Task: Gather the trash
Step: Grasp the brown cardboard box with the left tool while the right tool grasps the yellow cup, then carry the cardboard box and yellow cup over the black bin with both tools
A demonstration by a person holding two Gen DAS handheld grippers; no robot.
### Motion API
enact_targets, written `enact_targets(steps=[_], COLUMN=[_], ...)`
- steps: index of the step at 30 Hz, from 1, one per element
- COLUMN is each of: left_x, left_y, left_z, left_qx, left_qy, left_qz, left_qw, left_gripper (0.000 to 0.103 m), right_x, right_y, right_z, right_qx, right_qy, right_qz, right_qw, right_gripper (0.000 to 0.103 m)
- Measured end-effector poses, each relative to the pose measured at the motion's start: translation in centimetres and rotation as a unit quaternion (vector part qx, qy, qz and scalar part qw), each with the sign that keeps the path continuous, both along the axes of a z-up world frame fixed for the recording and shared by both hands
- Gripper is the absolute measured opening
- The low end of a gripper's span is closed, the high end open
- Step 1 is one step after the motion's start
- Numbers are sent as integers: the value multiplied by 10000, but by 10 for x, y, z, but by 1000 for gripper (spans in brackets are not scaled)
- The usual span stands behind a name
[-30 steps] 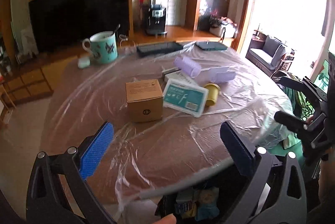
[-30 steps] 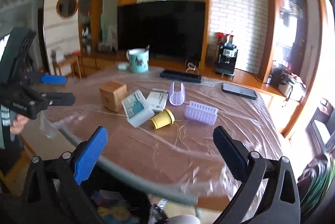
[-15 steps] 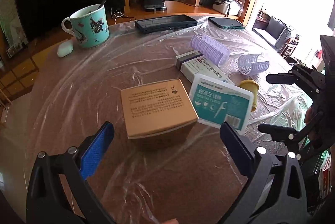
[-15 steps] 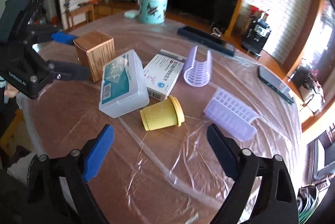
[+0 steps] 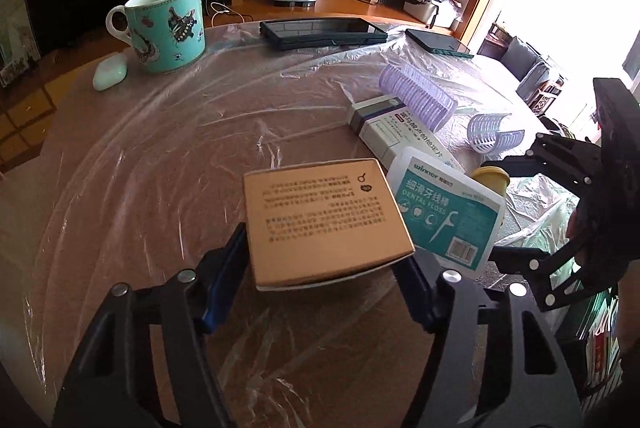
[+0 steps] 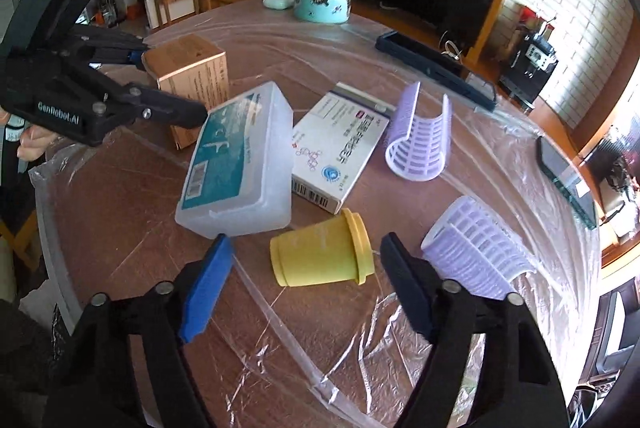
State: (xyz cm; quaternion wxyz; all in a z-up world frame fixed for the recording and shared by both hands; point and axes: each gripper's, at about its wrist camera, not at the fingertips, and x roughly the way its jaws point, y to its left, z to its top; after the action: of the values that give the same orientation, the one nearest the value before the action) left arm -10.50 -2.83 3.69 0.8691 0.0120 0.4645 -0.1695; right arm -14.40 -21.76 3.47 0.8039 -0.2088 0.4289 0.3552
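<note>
On the plastic-sheeted tabletop [image 5: 160,167], the trash sits in a loose cluster. From the left wrist view, the brown carton [image 5: 324,220] lies between the fingers of the left tongs [image 5: 320,280], whose jaws are closing on it. The pads look to be at its side walls, but I cannot tell whether they press yet. At about 3 o'clock of the carton, touching or nearly so, leans the dental floss box [image 5: 448,211].

From the right wrist view, the yellow cup [image 6: 320,252] lies on its side between the fingers of the right tongs [image 6: 308,268]. Those jaws are closing too, with clear gaps on both sides, so nothing is pinched yet. The floss box [image 6: 236,163] sits at 11 o'clock of the cup, a purple hair roller [image 6: 476,260] at 3 o'clock and the medicine carton [image 6: 340,143] at 12 o'clock.

Risks, as I judge them:
- The cup is round and on its side. Uneven pad contact could roll it away or squirt it out.
- The right-hand finger stands close to the roller and may snag it.
- The left tongs hold the carton near its lower edge. A shallow hold could let it tip out when lifted, and it may drag the floss box along.
- The loose sheet could bunch up under either set of pads.

The teal mug [image 5: 164,27] and the tablet [image 5: 324,31] at 12 o'clock are well clear.
</note>
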Motion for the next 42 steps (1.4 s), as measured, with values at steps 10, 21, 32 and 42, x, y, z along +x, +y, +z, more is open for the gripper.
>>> enact_targets(steps=[10,21,32,42], left_x=[-1,-9,-29,-55], left_y=[0,-7,2,-2], left_z=[3,8,15,16], left_qx=[-71,-88,-224,-139], left_qy=[-24,-178,-293,-312], left_qz=[-52,-146,60,122], left_qw=[10000,9997,9993,9993], left_gripper=[60,58,58,58], right_x=[-4,-21,-41,-47], right_y=[-9,-29,-46,-55], right_z=[6,12,18,16], right_qx=[354,738,1180,1495], right_qy=[113,293,330,491], right_qz=[-97,-617,-1010,-1444], right_qw=[9993,9949,9873,9769], right_gripper=[48,48,48,48])
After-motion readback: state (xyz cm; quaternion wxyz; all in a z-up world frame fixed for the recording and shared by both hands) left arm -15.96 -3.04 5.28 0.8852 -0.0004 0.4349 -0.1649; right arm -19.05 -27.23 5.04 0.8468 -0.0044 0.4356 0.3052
